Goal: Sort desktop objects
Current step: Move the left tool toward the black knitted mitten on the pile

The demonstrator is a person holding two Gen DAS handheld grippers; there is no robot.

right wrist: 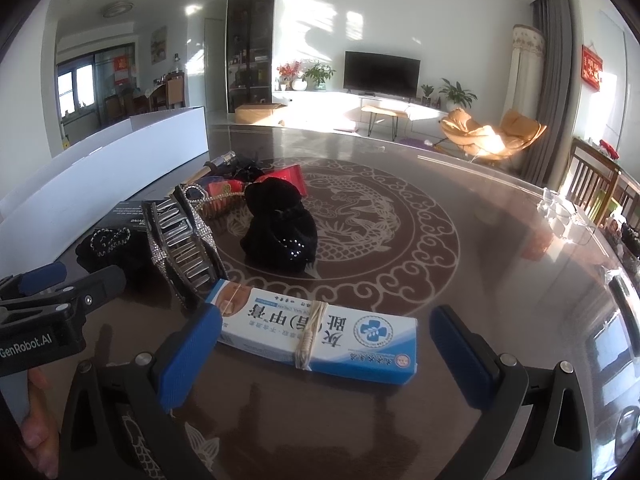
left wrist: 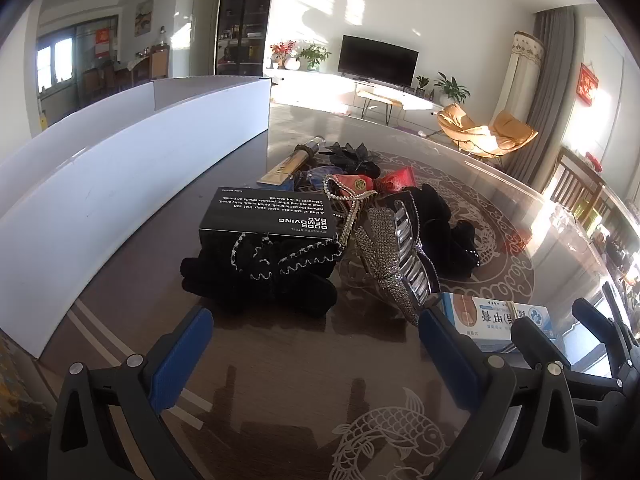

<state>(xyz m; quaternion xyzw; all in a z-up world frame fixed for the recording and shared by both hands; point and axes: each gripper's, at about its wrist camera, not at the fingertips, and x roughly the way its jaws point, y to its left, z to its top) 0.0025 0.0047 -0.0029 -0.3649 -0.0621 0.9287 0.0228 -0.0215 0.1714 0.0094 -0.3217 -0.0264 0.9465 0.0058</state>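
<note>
1. Right gripper [right wrist: 326, 340], lower centre of the right view: jaws are standing wide and holding nothing, its blue pads [right wrist: 188, 354] flanking the near side of the cream box [right wrist: 320, 330].
2. Cream box, lower centre of the right view: a long white-and-blue carton lying flat on the table [right wrist: 480, 240], a rubber band wrapped round its middle. It is likely light and stiff but crushable; the narrow width beside the band is looking like the best place to grip.
3. Left gripper [left wrist: 316, 350], bottom of the left view: jaws are also standing wide and empty, pointing at the pile.
4. Hair claw [left wrist: 400, 264], centre of the left view: rhinestoned, rigid and probably brittle; the solid spine should be safer to grip than the teeth.
5. Scrunchie [left wrist: 264, 272], left of the claw: black, soft, compressible, with stitched trim; it is leaning against the soap box [left wrist: 268, 216].
6. Soap box, above the scrunchie: black, stiff; probably heavy if the steel bar is inside.
7. Velvet bow [right wrist: 280, 232], centre of the right view: soft, light, easy to pinch anywhere.
8. Tray [left wrist: 132, 152], upper left of the left view: white-walled, well apart from the grippers.
</note>
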